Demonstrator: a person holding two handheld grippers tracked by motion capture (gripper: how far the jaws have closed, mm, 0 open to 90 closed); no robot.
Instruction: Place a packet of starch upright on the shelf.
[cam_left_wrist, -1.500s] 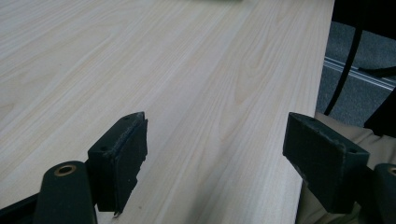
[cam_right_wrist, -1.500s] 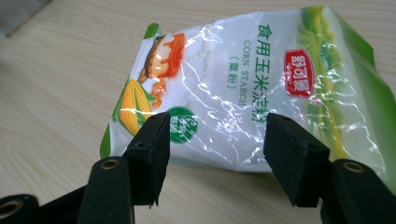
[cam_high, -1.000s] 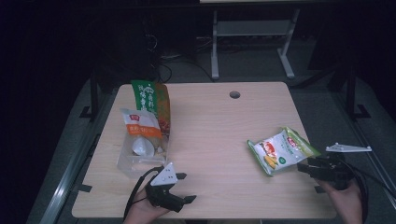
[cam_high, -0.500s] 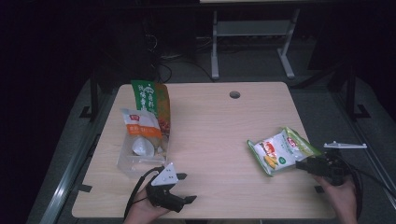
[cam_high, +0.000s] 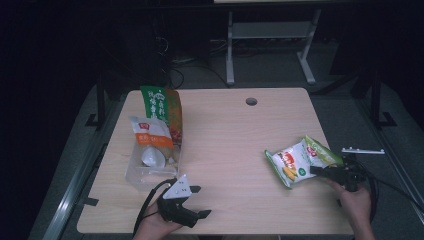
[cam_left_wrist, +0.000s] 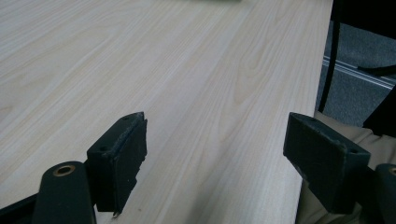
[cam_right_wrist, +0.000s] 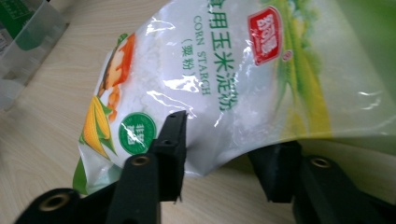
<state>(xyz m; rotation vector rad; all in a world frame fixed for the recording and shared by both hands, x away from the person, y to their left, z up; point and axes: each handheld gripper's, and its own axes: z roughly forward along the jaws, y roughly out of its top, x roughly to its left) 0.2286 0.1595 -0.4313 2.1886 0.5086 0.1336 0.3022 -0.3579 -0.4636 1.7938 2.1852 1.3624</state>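
Note:
A corn starch bag (cam_high: 295, 161), white and green with a corn picture, lies near the table's right edge. My right gripper (cam_high: 315, 170) is at its near right corner. In the right gripper view the bag (cam_right_wrist: 224, 84) has one jaw over its face and the other under its raised edge. The right gripper (cam_right_wrist: 229, 135) stands open about halfway, with the bag's edge between the jaws. My left gripper (cam_high: 200, 201) rests near the front left edge, jaws wide apart. The left gripper (cam_left_wrist: 217, 121) has only bare wood between its jaws.
A clear plastic container (cam_high: 145, 175) at the left holds an orange and white bag (cam_high: 150, 132) and a tall green and orange bag (cam_high: 162, 107). A cable hole (cam_high: 251, 101) is at the back of the table (cam_high: 235, 150). A metal strip (cam_high: 362, 150) lies off its right edge.
My right gripper has moved left onto the corner of the corn starch bag. The bag and the left gripper have stayed where they were.

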